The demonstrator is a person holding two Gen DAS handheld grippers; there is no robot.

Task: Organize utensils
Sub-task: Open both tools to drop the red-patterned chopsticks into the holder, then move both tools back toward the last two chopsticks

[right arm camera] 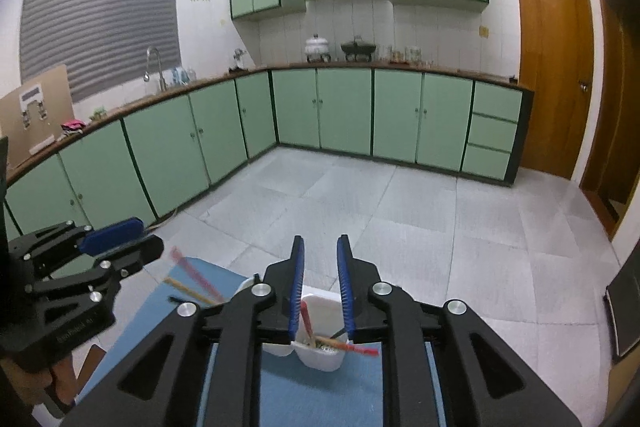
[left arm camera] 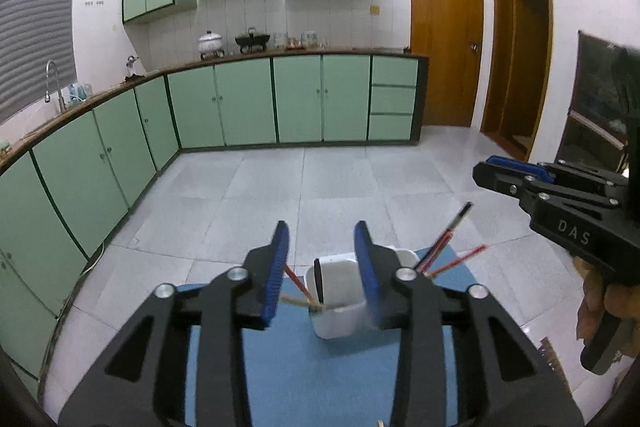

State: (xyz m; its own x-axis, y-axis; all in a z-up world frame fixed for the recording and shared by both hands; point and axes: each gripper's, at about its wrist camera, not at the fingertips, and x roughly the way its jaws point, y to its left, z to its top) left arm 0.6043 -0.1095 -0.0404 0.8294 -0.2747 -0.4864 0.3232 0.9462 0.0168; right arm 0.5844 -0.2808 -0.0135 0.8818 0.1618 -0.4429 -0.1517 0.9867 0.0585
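Left gripper: fingers spread, empty | right gripper: fingers spread, empty | white holders containing chopsticks on blue mat.

The right tool hangs parted over a white holder of chopsticks.

green cabinets, grey tiled floor
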